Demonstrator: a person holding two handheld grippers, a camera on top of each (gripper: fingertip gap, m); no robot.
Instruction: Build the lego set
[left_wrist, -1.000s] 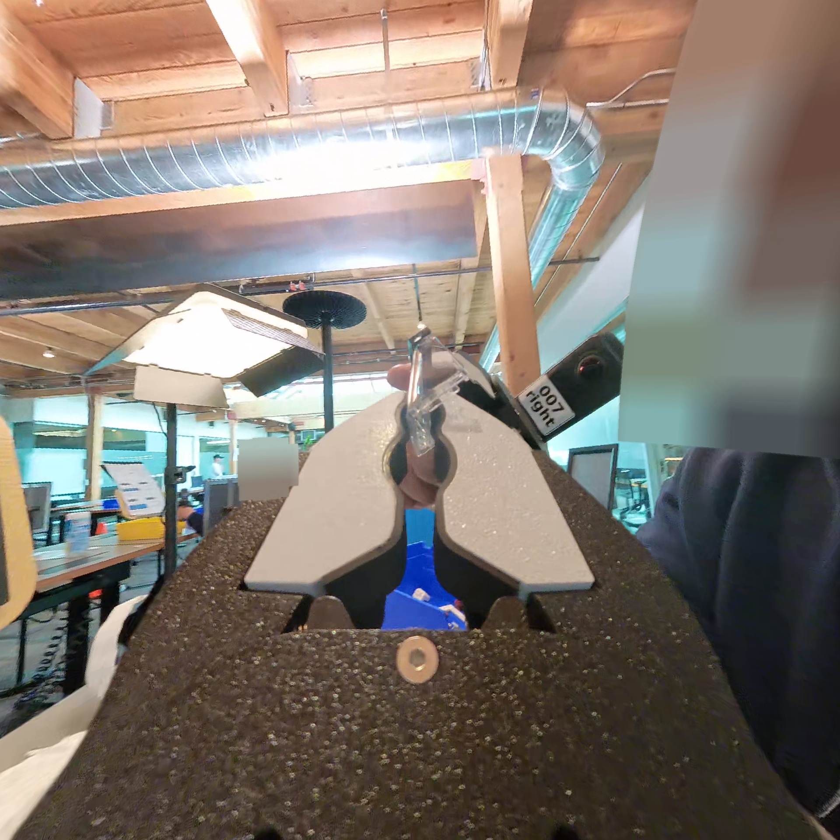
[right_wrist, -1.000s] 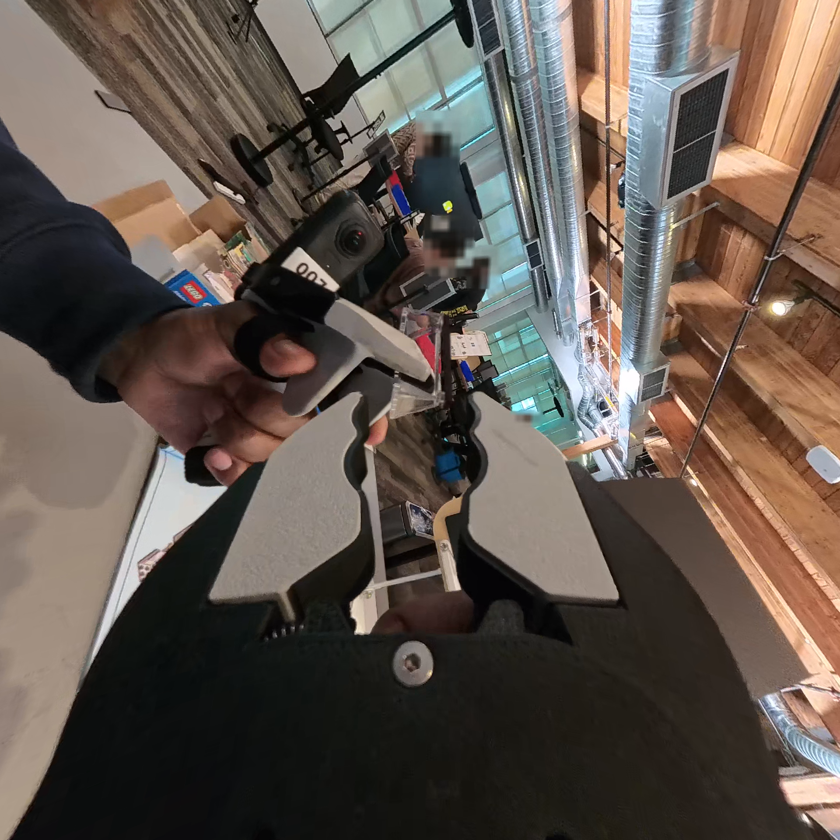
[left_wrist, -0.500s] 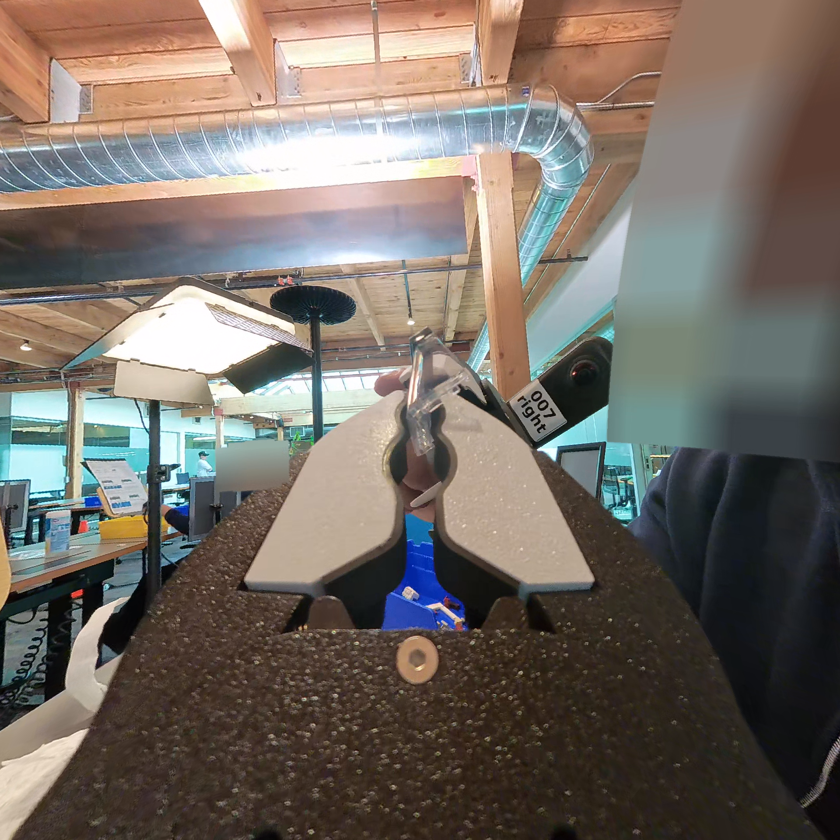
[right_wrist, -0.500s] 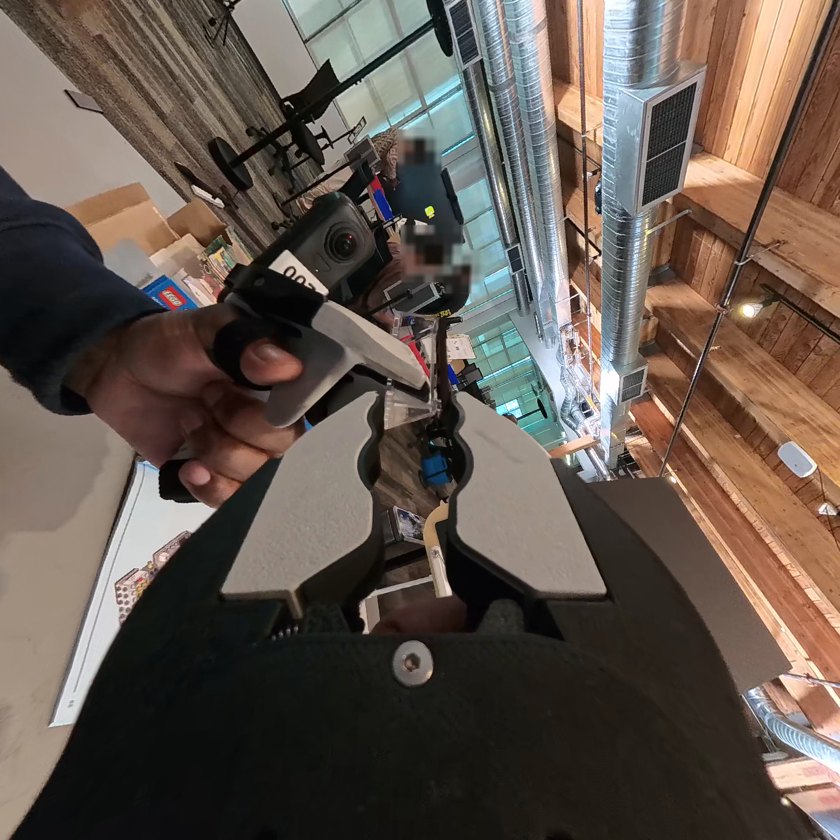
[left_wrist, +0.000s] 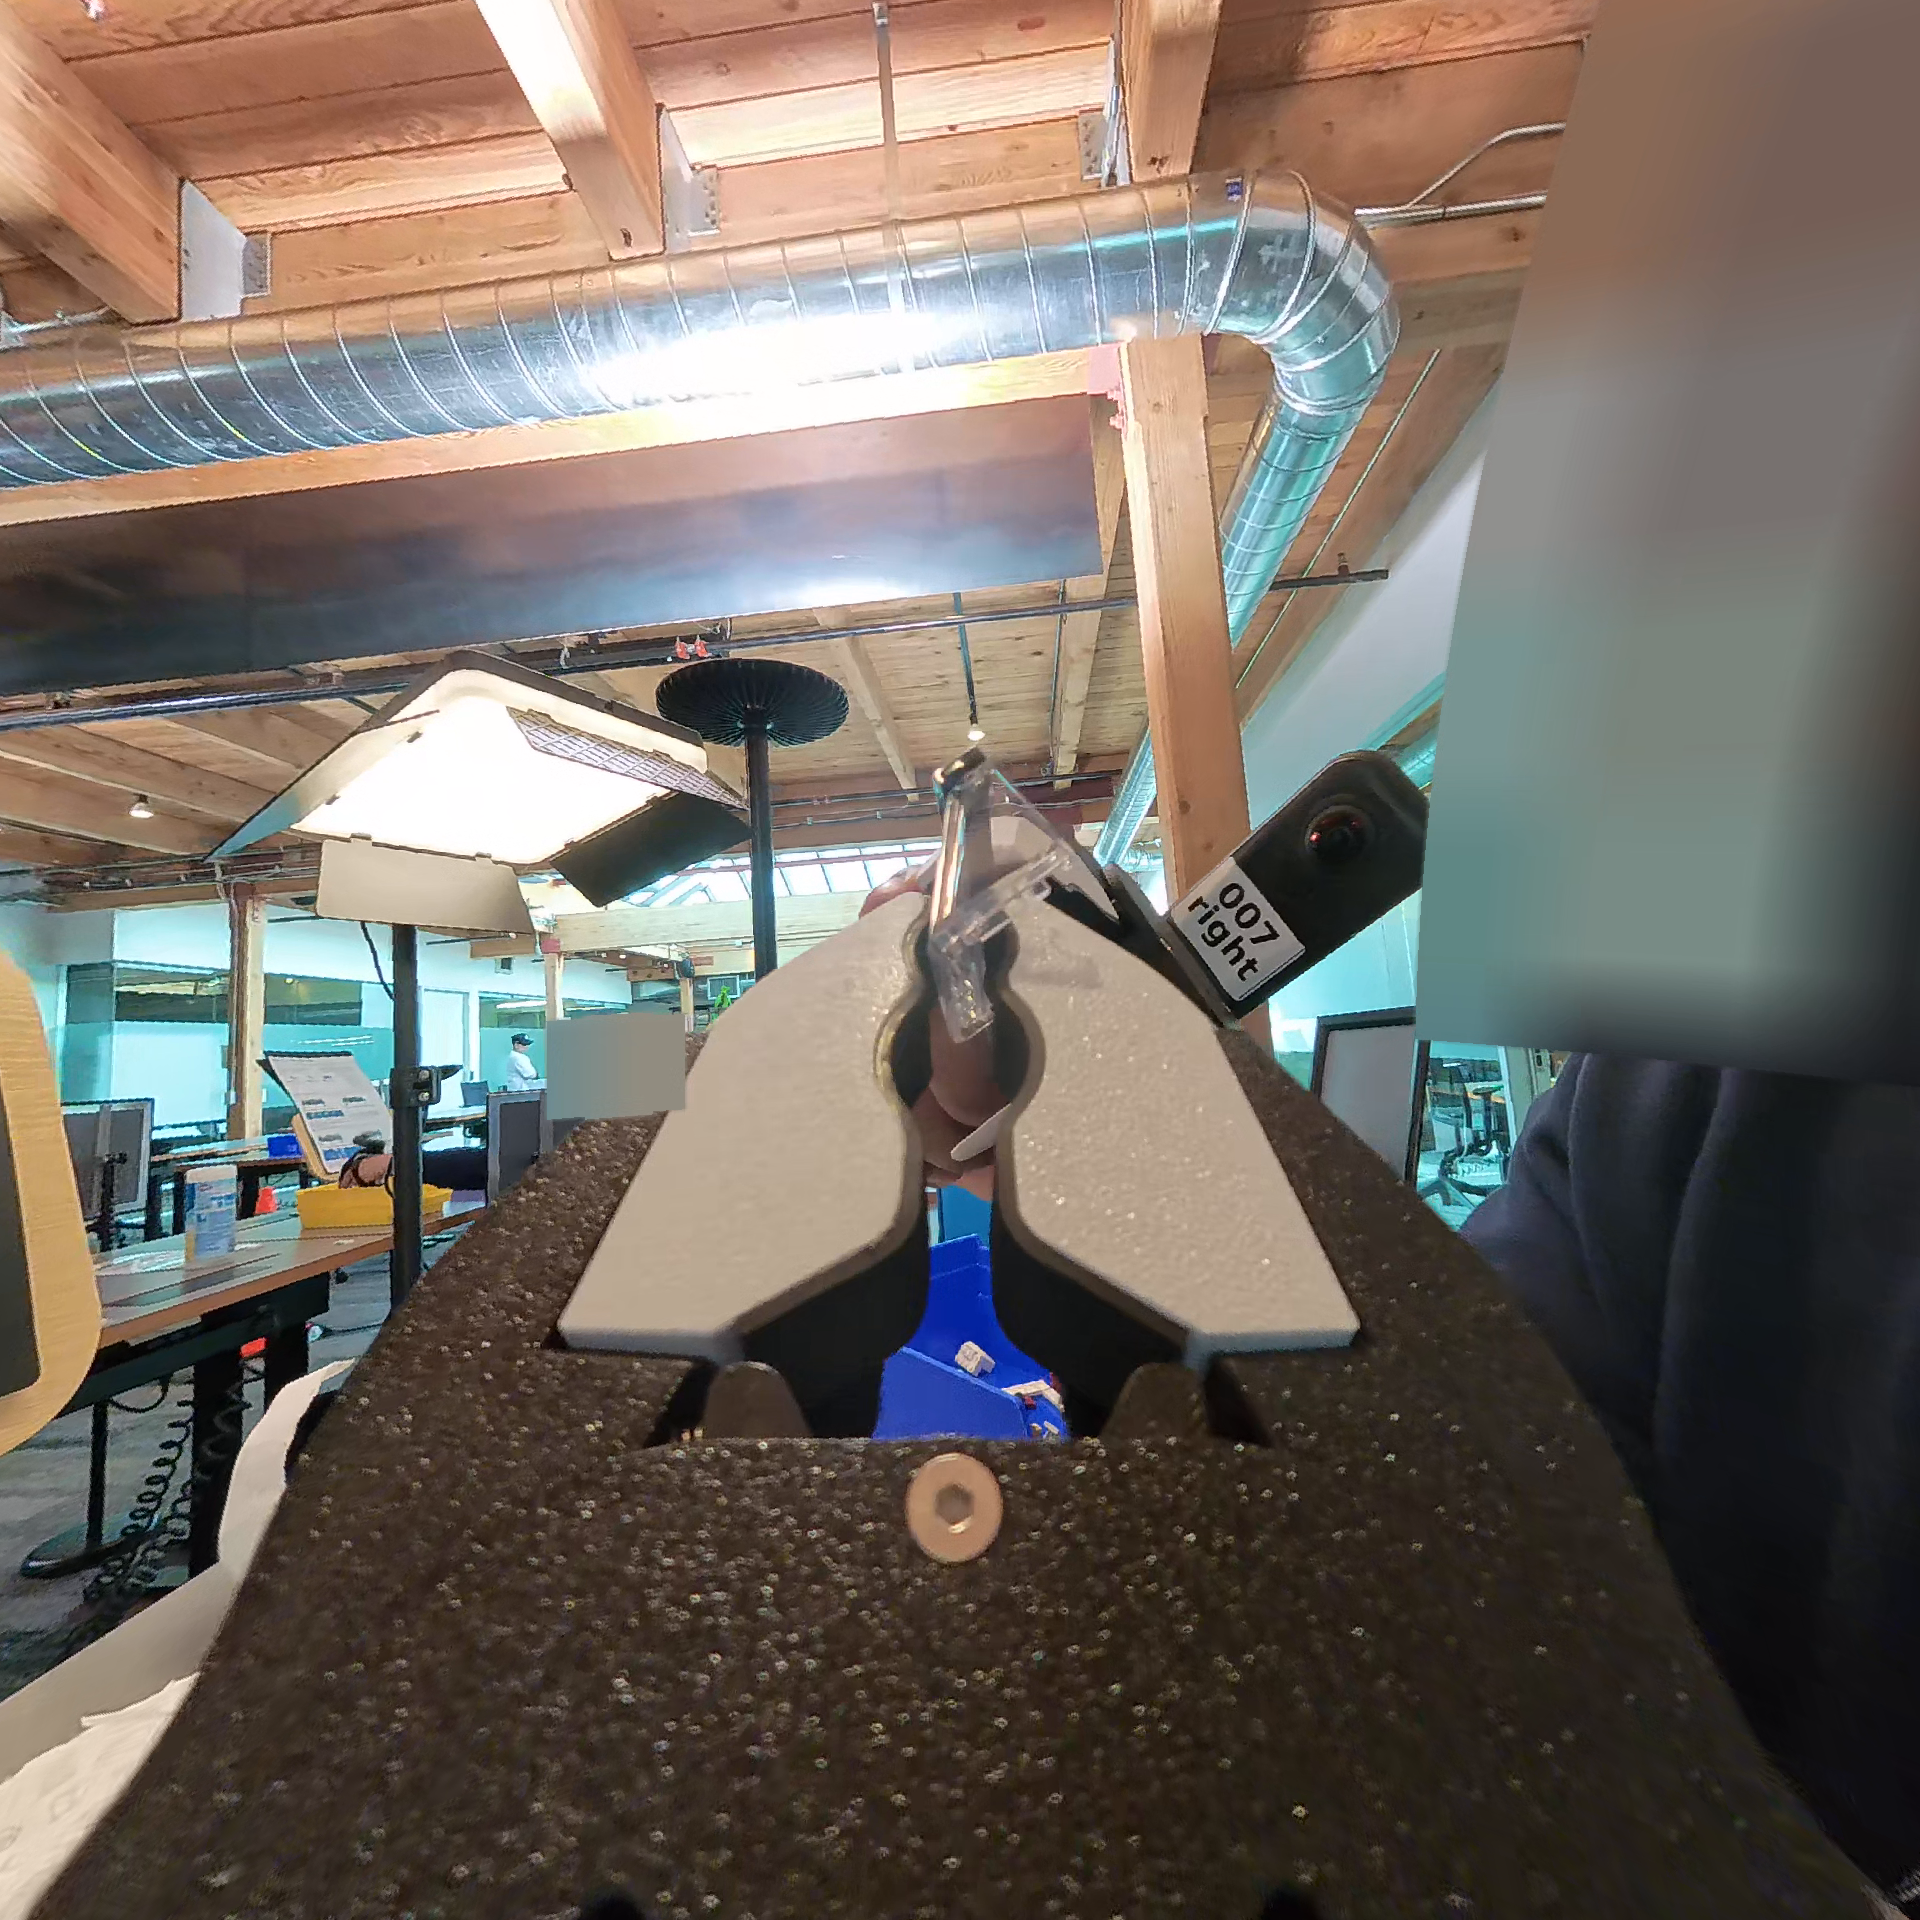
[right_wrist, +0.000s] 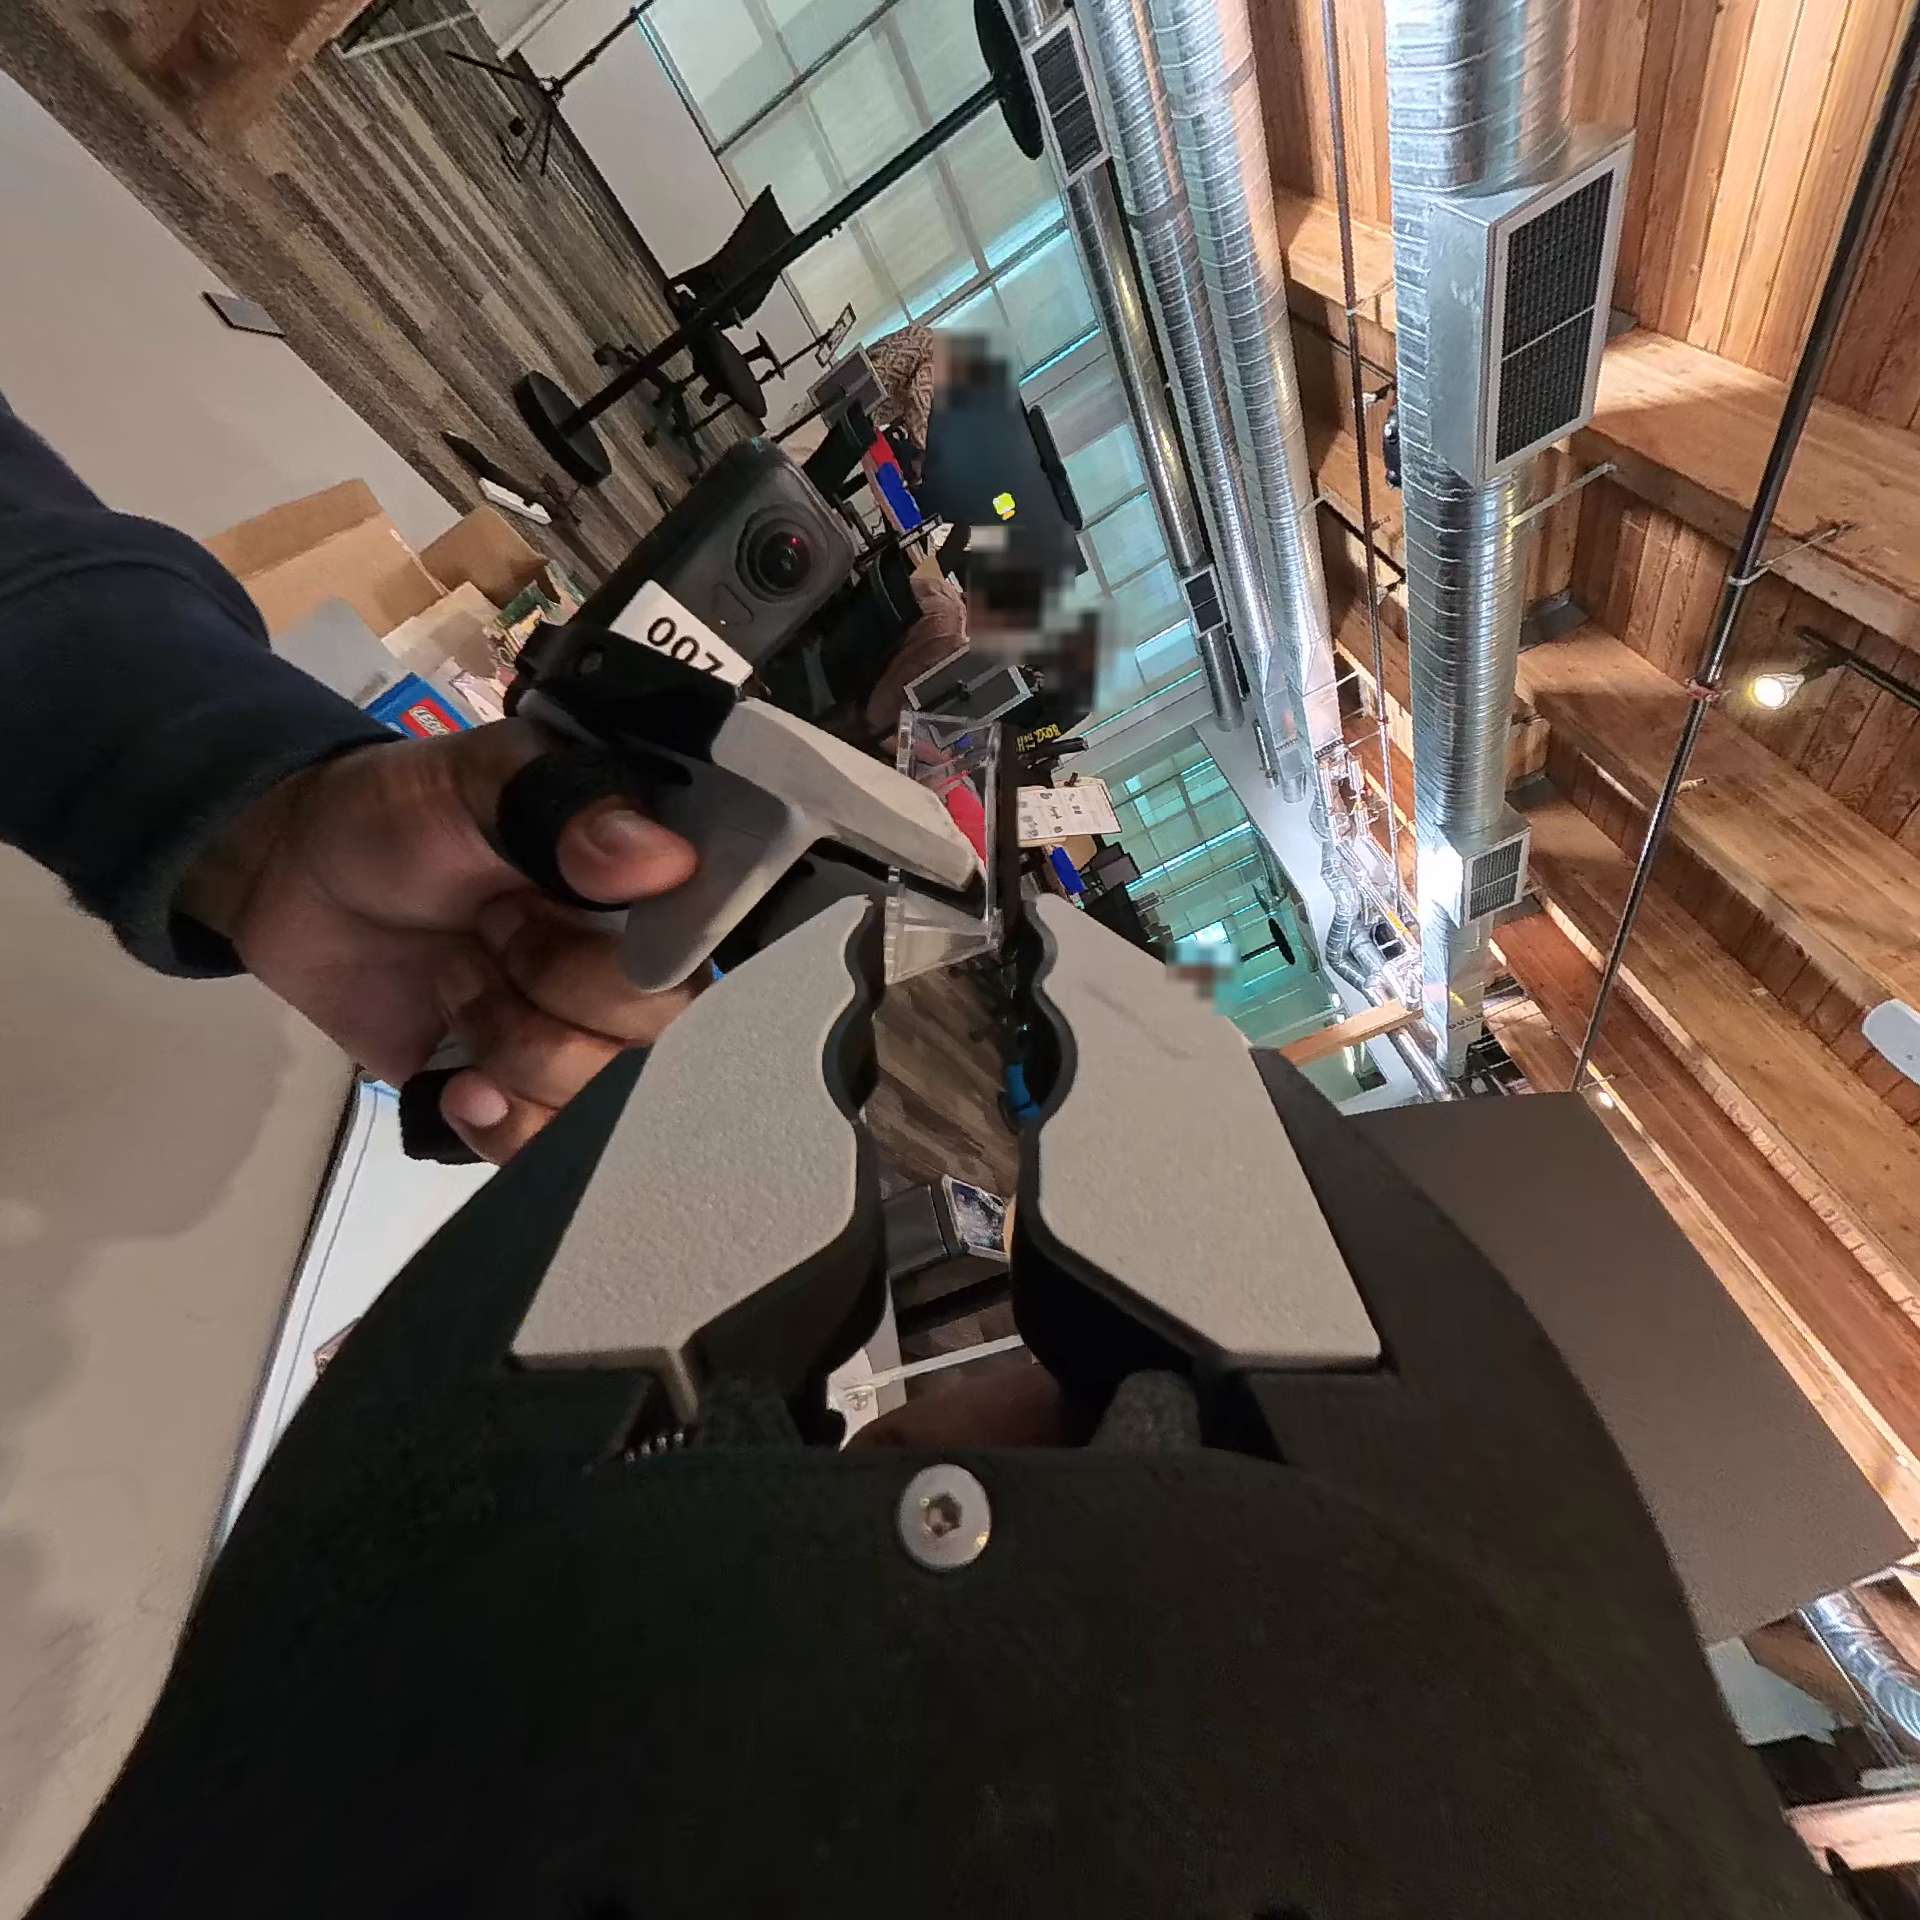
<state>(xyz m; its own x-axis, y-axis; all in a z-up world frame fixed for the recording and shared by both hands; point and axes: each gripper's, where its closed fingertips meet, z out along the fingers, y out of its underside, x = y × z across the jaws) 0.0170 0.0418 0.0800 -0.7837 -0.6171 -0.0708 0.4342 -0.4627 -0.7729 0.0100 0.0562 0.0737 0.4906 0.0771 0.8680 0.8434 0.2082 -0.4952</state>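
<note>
Clear plastic piece (left_wrist: 987, 862) front and centre, held up in the air between the two tools. Starting on the left of the right wrist view: a hand (right_wrist: 416, 914) in a dark sleeve (right_wrist: 104, 675) squeezes the left gripper (left_wrist: 961, 935), which reaches in from that side with its grey fingers (right_wrist: 852, 790) nearly together. They're pinched on a thin flange of the piece, pads tight on both faces. Moving across, the piece (right_wrist: 951, 758) stands out past those tips as a clear angled bracket. Its long side runs upright in the left wrist view, its lower wedge pointing down toward the other tool.

Now the right gripper (right_wrist: 945, 925): it comes in from below, partly open, and that wedge sits right between its two fingertips (right_wrist: 1081, 935). Are the pads biting on it? Hard to call from here; the clear plastic hides the edges, so contact can't be confirmed. Both tools sit at the piece, tip to tip. The left one plainly has the firm hold.
</note>
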